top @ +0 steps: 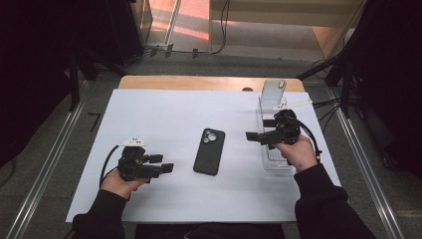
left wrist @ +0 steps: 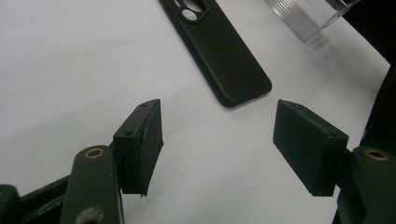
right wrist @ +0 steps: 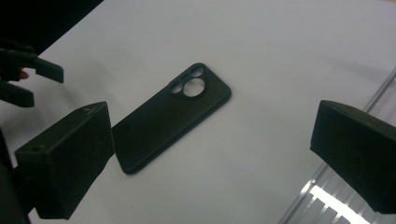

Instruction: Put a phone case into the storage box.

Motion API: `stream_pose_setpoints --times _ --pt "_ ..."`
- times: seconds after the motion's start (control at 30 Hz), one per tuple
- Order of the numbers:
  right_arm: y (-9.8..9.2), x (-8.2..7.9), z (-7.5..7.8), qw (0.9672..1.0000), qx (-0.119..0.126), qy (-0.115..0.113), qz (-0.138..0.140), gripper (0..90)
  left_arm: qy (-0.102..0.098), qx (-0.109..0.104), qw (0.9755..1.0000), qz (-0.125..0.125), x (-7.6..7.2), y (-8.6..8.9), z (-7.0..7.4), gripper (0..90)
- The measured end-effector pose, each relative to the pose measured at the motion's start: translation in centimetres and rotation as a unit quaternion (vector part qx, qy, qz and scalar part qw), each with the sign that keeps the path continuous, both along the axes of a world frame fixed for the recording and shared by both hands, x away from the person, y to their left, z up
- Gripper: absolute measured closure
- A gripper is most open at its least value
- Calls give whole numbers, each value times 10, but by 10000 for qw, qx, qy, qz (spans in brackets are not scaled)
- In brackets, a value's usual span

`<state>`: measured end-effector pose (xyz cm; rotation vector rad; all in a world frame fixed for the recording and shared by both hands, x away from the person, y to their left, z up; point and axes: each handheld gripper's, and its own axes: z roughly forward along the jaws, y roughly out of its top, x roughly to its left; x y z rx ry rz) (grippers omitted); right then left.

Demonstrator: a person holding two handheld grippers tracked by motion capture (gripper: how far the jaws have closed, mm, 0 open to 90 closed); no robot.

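Black phone case (top: 209, 151) lies flat between the left claw (top: 168, 164) and right claw (top: 252, 136), both level, open, empty.

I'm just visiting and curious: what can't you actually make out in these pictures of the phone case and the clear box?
- Clear box, high view: the right gripper and hand cover its middle, so its contents can't be told.
- Phone case, left gripper view: its camera end is cut off by the top edge.
- Clear phone case, high view: too small to see how it stands in the box.
- Left gripper: open, nothing between its jaws.
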<state>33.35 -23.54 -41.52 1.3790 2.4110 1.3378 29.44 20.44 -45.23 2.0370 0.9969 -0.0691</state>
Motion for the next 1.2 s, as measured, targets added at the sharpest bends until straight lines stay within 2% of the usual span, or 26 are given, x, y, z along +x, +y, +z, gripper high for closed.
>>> stream_pose_setpoints --times 0.2,0.23,0.27,0.3,0.5,0.63,0.73,0.87,1.2 --pt "7 -15 -3 9997 -37 25 242 0 -26 22 10000 -39 -4 0 1 330" --pt "8 -18 -4 9996 -18 28 287 39 -26 -6 10000 -57 -4 0 1 330" --pt "8 -22 -4 9995 -4 16 321 127 -24 7 10000 -67 -4 1 1 330" --pt "9 -25 -5 9994 4 25 356 140 -30 6 10000 -67 -5 1 1 330" --pt "11 -40 -11 9983 -81 41 580 140 -35 5 10000 -85 -5 -2 2 330" --pt "10 -50 -14 9977 -33 -37 672 150 -50 -61 9999 -120 -6 -2 3 330" --pt "8 -58 -18 9973 -37 -114 722 225 -57 -38 9999 -142 -6 -2 4 330" --pt "8 -68 -27 9961 -141 -116 863 240 -54 -82 9999 -142 -7 -3 6 330" --pt "5 -80 -43 9946 -235 -77 1009 241 -79 -88 9997 -230 -11 -6 8 330"
